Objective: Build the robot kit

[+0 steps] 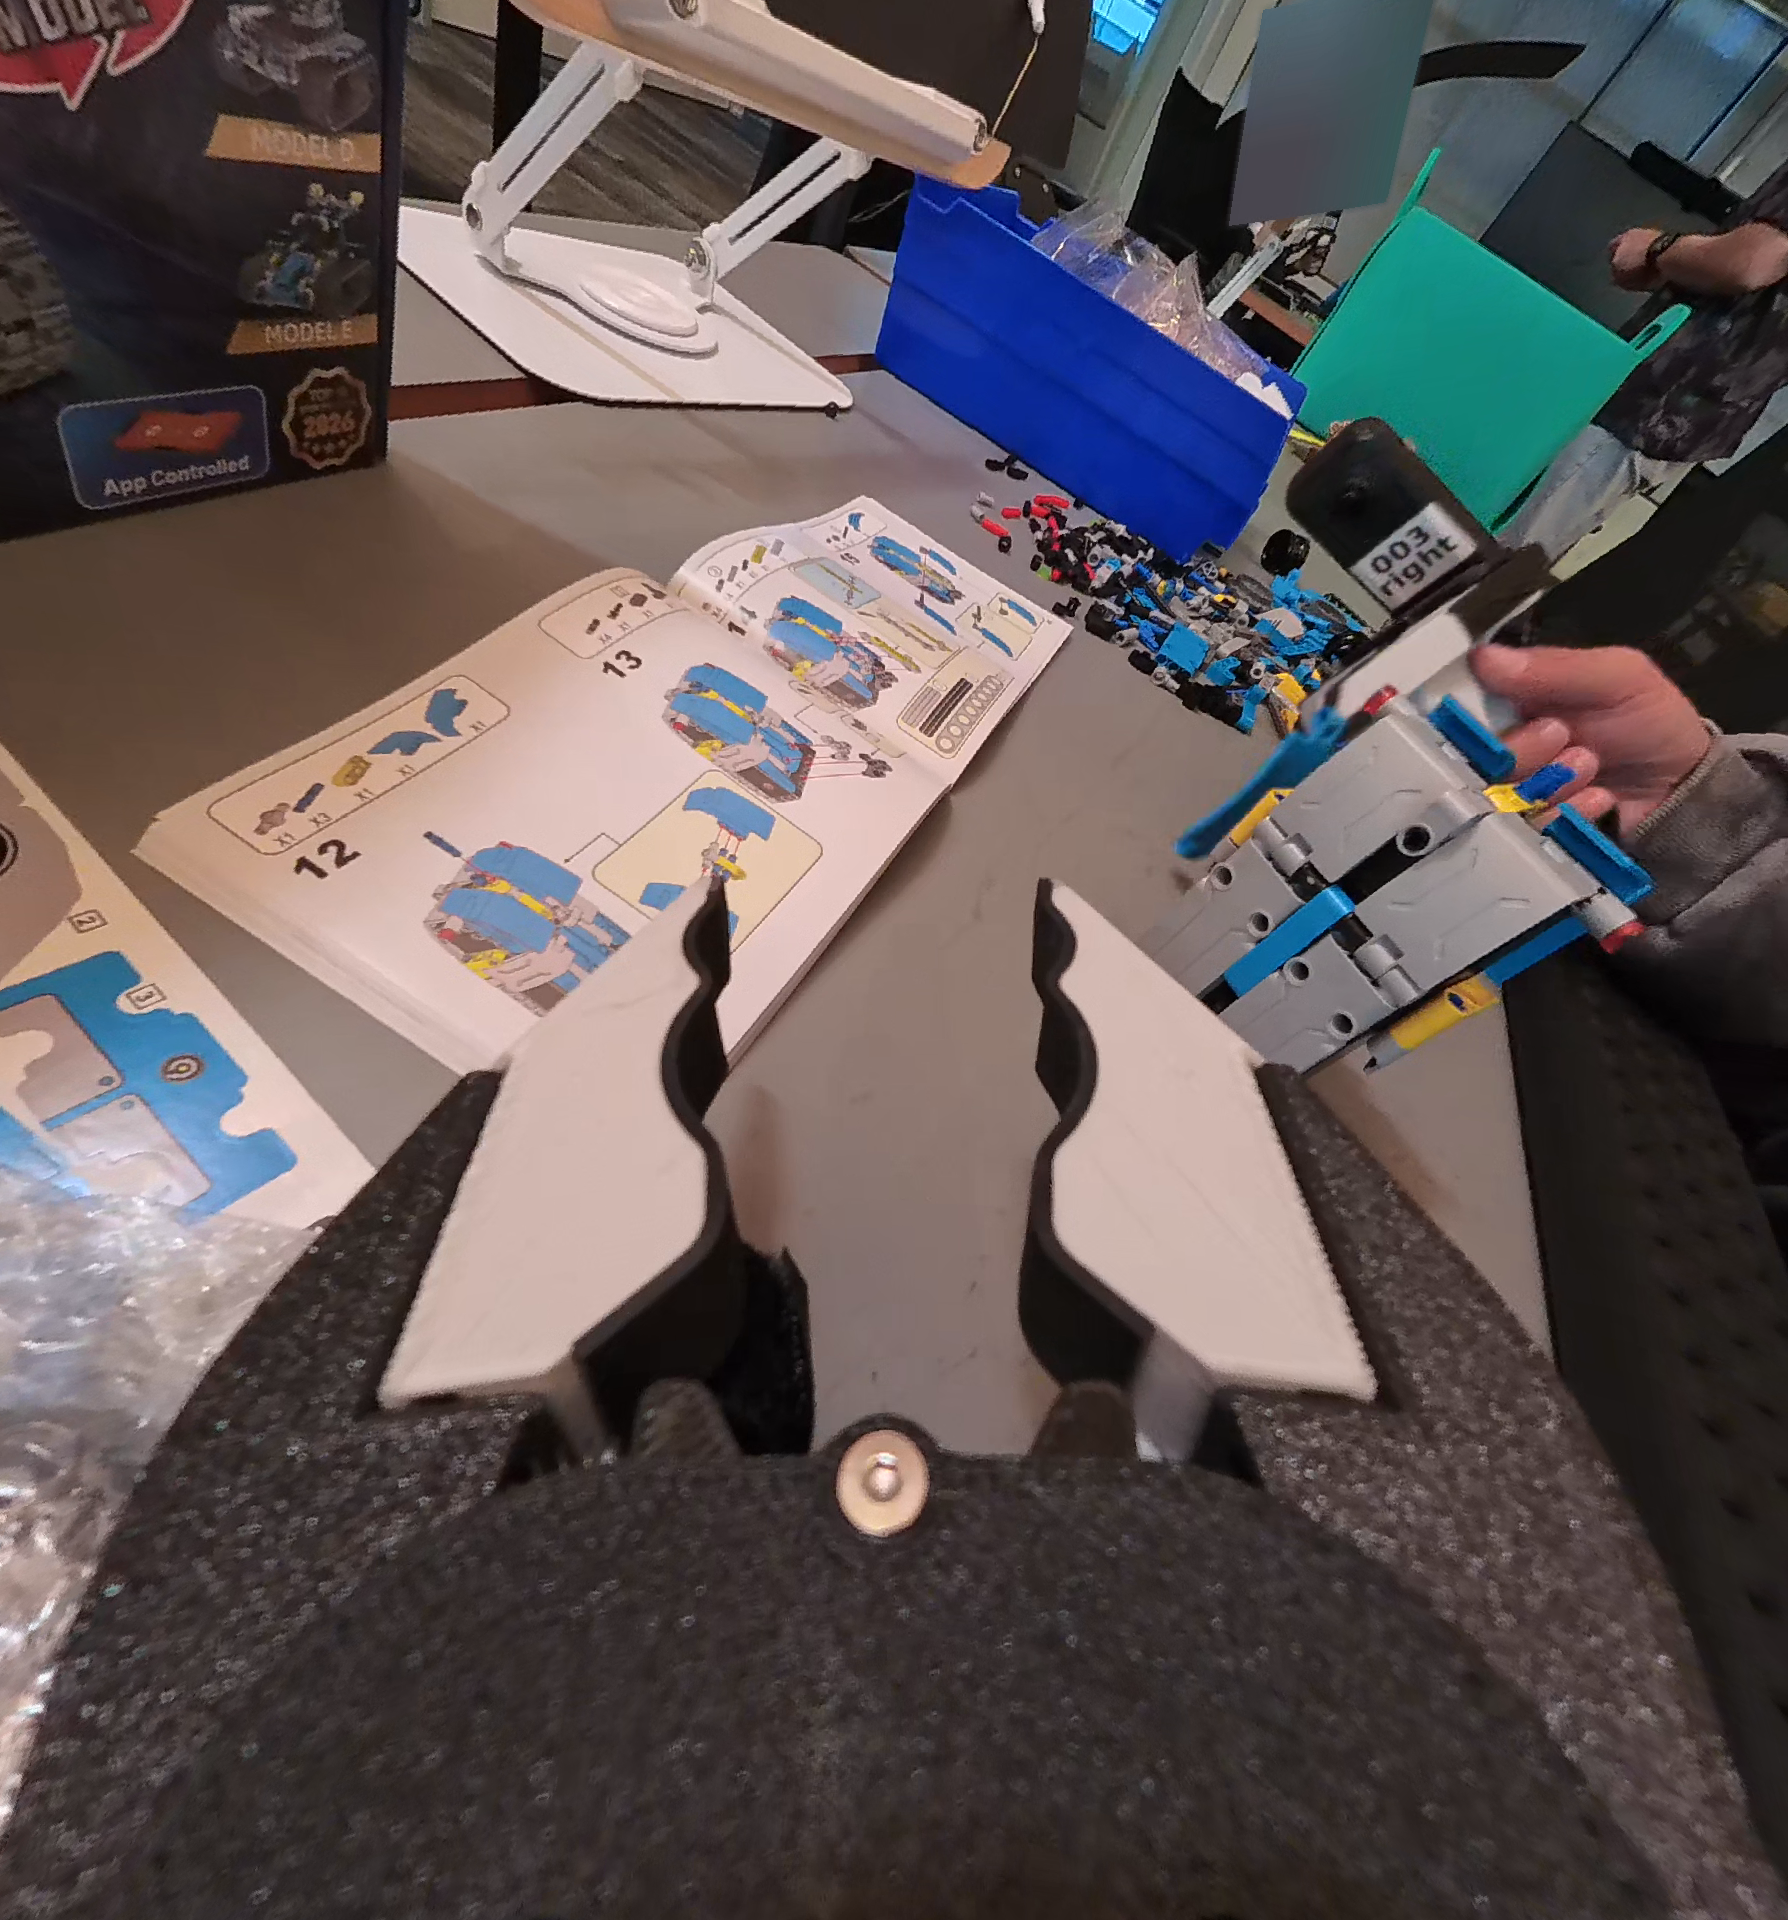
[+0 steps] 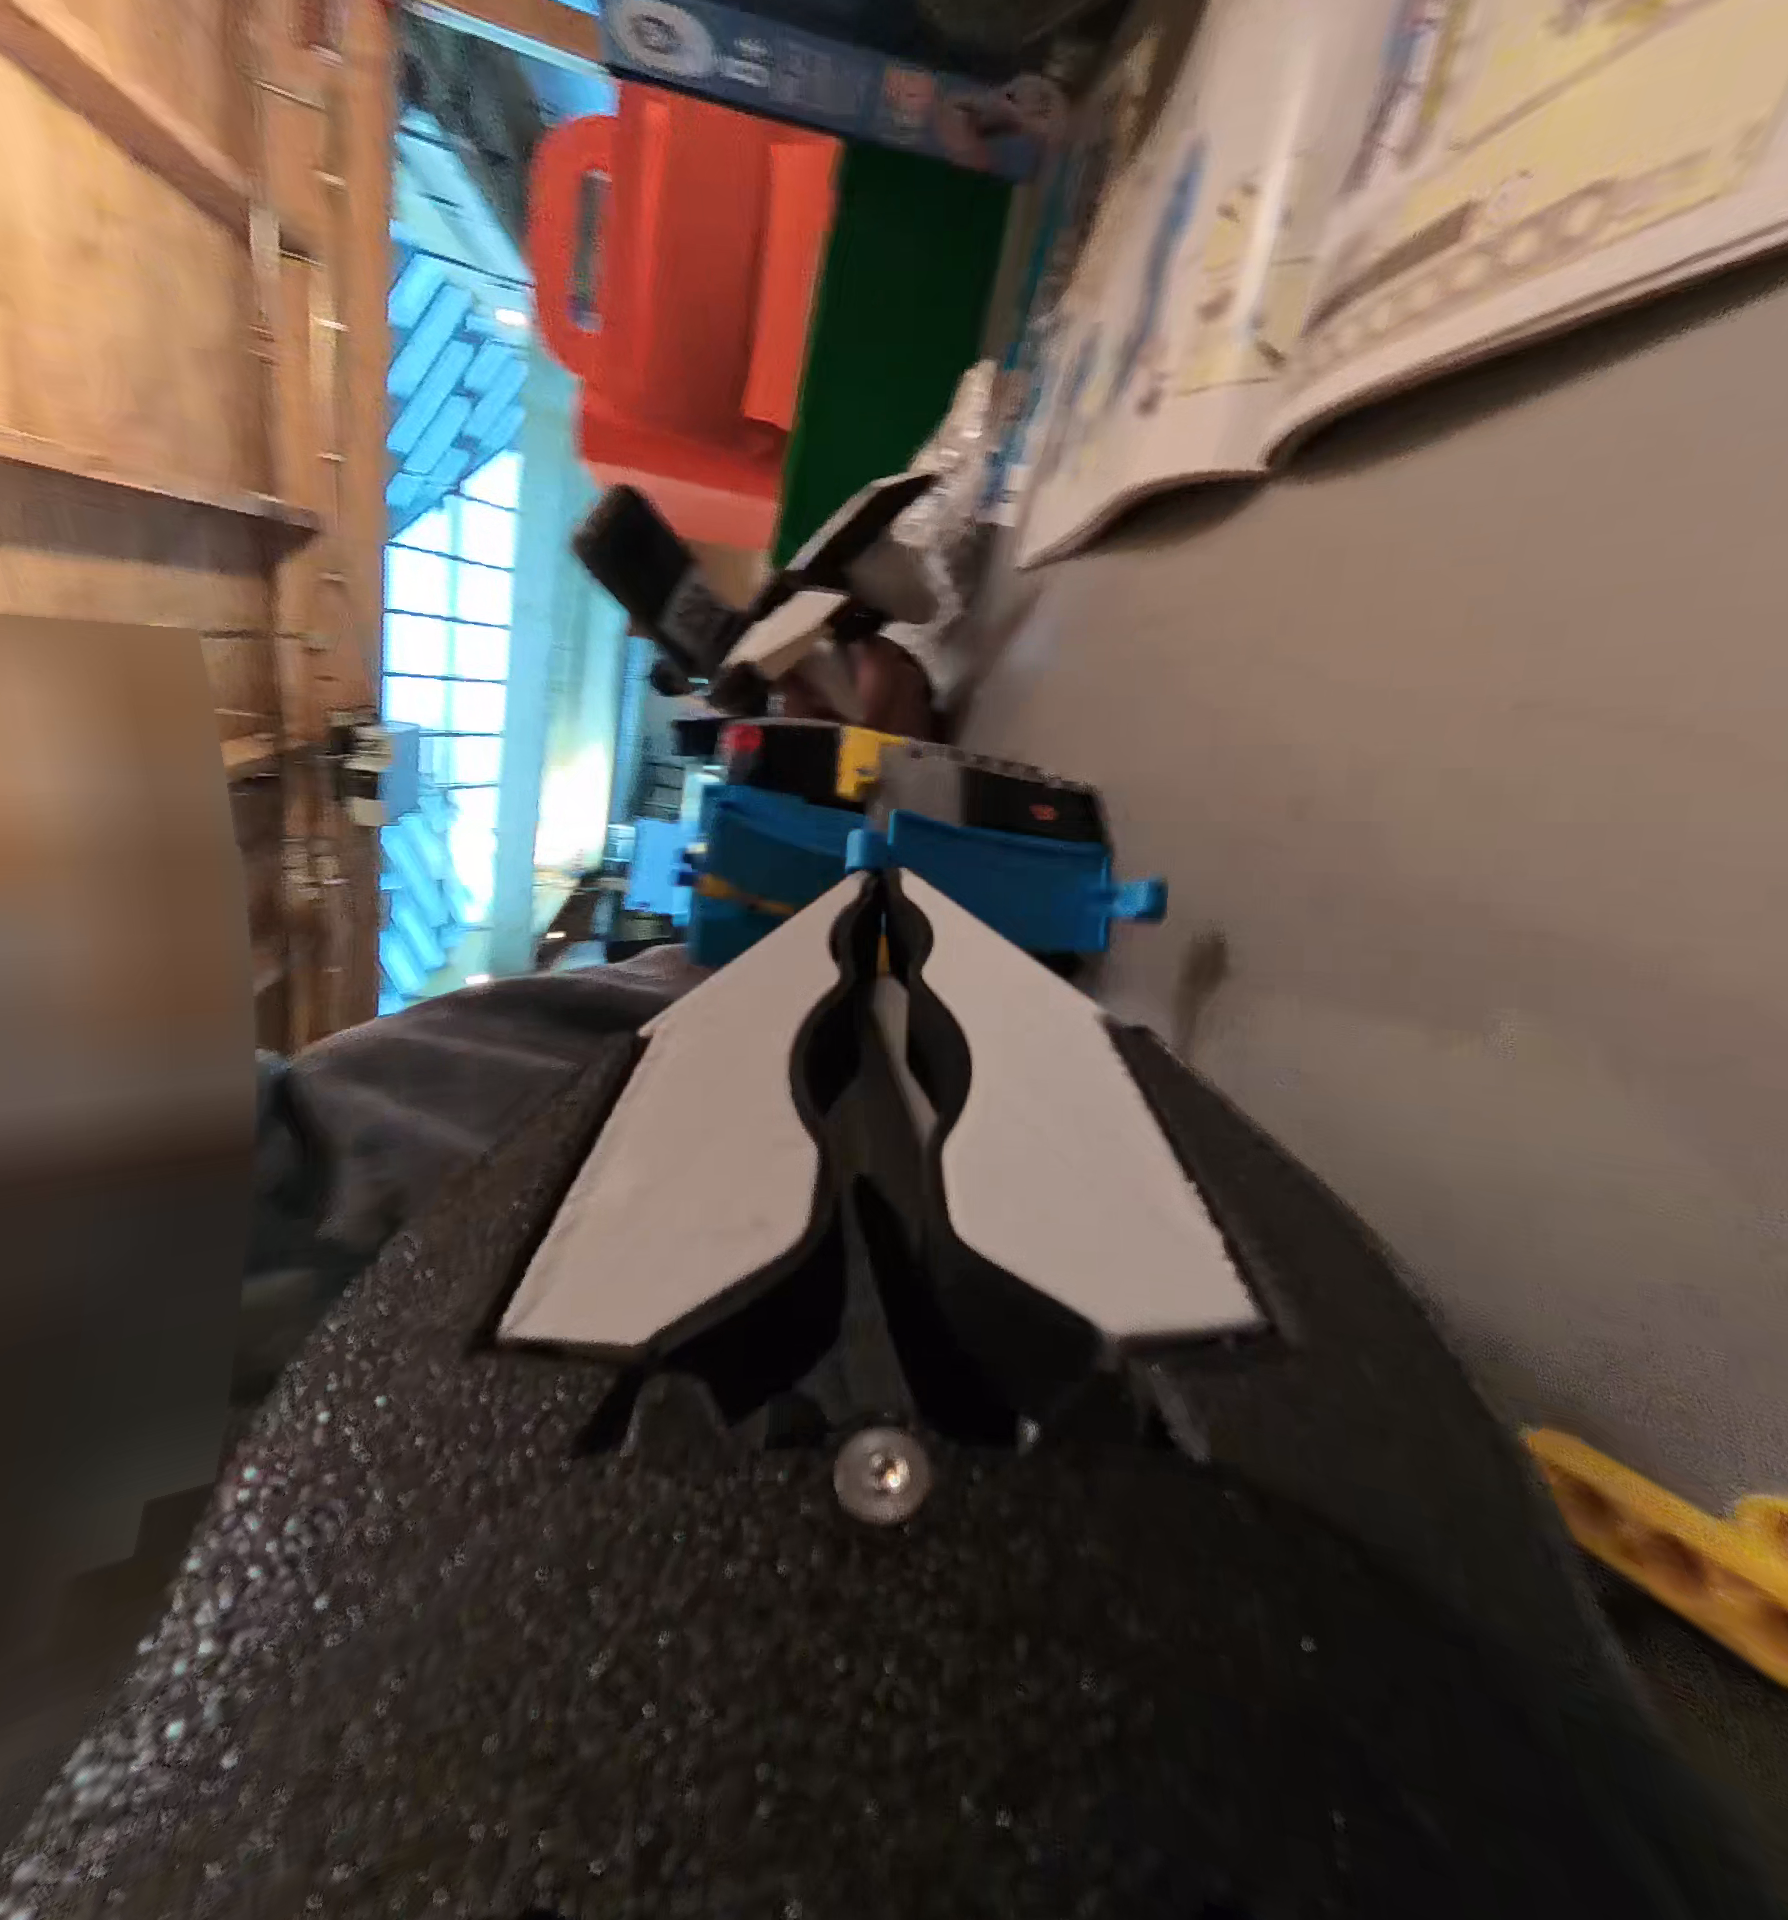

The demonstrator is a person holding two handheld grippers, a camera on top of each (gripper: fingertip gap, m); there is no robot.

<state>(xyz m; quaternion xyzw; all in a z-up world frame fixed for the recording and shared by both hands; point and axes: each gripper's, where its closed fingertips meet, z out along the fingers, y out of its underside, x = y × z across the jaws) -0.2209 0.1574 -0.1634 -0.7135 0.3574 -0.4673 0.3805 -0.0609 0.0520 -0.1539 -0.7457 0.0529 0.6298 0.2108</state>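
Observation:
My left gripper (image 1: pixel 882 904) is open and empty, hovering over the grey table (image 1: pixel 921 1091) beside the open instruction booklet (image 1: pixel 599 790). To its right, a partly built grey, blue and yellow brick model (image 1: pixel 1409 894) is held up off the table by my right gripper (image 1: pixel 1409 665), with a hand (image 1: pixel 1596 727) behind it. In the right wrist view, rolled sideways, my right gripper (image 2: pixel 879 883) is shut on a thin blue part of the model (image 2: pixel 900 842). The left gripper (image 2: pixel 817 603) shows farther off beyond the model.
A pile of loose brick pieces (image 1: pixel 1181 613) lies before a blue bin (image 1: pixel 1077 374). A dark product box (image 1: pixel 163 260), a white stand (image 1: pixel 641 281), a sticker sheet (image 1: pixel 90 1029) and bubble wrap (image 1: pixel 38 1403) surround the booklet. A yellow beam (image 2: pixel 1700 1569) lies on the table.

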